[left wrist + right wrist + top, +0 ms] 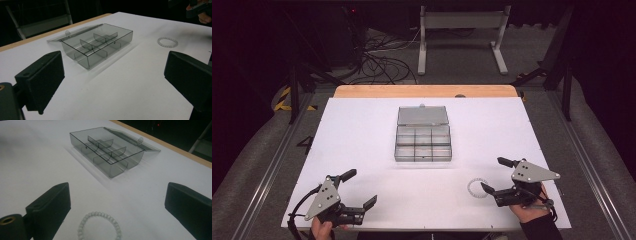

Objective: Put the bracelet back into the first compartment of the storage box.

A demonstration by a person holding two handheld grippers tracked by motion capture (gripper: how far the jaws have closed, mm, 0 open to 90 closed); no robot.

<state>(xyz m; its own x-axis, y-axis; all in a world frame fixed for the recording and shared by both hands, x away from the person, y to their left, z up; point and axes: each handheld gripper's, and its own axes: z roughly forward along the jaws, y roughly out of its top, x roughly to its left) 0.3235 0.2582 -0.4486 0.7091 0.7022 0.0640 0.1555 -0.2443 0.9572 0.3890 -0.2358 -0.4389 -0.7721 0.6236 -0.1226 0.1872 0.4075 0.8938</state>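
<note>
- The right gripper (494, 176) hovered near the right front of the white tabletop (362, 145), its fingers (48, 206) spread wide with nothing pressed between them.
- A pale beaded bracelet (477, 188) lay flat on the tabletop just beside that gripper; in the right gripper view the bracelet (100, 226) sat low between the two fingers, touching neither.
- The left gripper (360, 188) sat at the left front, its fingers (41, 83) likewise apart and empty.
- A clear box (423, 143) with dividers stood mid-tabletop, well apart from both grippers, its lid (422, 115) laid open on the far side.
</note>
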